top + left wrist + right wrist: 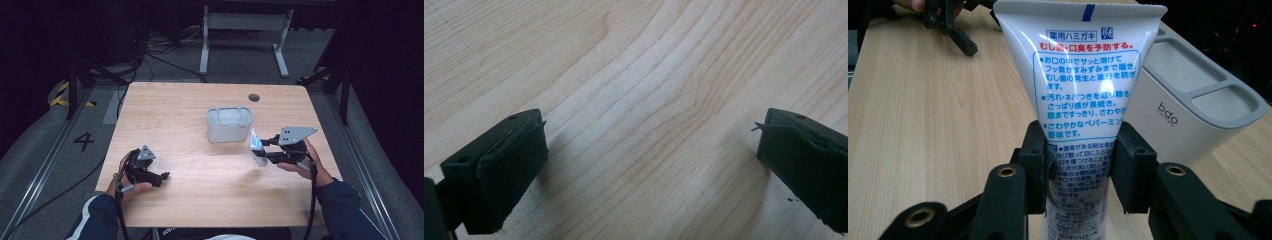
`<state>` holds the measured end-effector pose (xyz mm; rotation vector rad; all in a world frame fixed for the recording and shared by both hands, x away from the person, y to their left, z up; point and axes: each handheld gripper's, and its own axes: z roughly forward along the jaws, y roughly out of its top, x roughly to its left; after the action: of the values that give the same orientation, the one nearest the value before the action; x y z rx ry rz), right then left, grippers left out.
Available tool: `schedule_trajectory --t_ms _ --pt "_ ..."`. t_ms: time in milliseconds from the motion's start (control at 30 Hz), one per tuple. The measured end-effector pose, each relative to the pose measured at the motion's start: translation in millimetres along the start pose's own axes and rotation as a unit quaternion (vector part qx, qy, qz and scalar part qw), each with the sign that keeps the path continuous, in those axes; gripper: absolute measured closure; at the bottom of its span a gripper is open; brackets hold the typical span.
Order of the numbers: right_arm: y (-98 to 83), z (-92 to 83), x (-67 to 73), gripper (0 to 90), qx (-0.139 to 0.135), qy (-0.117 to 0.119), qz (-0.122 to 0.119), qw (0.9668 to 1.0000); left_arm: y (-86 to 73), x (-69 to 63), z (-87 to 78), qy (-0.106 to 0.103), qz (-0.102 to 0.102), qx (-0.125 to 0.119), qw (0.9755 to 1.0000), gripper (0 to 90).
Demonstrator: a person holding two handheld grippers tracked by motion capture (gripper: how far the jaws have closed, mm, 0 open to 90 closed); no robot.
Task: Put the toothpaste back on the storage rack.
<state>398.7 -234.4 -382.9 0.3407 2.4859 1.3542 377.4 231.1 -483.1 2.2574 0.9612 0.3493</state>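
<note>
- Our right tongs (261, 149) are clamped on a toothpaste tube (257, 145), which stands upright, crimped end up, just beside the right front corner of the grey holder (229, 124).
- Our left tongs (165, 176) rest low over the table (200, 165) near its front left, jaws wide apart with only bare wood between them.
- A broad stretch of open wood lies between the two hands; the holder sits right of centre, well in from every edge, and a dark round cap (254, 97) marks the far edge.
- The right gripper view shows the tube's (1083, 95) printed blue and red text, the pads pressing its lower body, and the holder's (1193, 120) divided compartments behind it.
- The left gripper view shows pale wood grain (649, 100).
- Around the table we see grey floor, cables and a white frame (245, 30) beyond.
</note>
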Motion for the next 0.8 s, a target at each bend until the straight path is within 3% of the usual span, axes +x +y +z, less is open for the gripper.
schedule_trajectory --t_ms 300,800 --pt "10.5 -4.0 -1.2 64.4 -0.027 -0.02 0.012 0.9994 0.0 0.0 -0.1 0.0 0.001 0.001 1.0 0.2" --pt "39.2 1.3 -2.5 64.6 -0.065 -0.037 0.013 0.9971 0.0 0.0 -0.2 0.0 0.001 0.001 1.0 0.2"
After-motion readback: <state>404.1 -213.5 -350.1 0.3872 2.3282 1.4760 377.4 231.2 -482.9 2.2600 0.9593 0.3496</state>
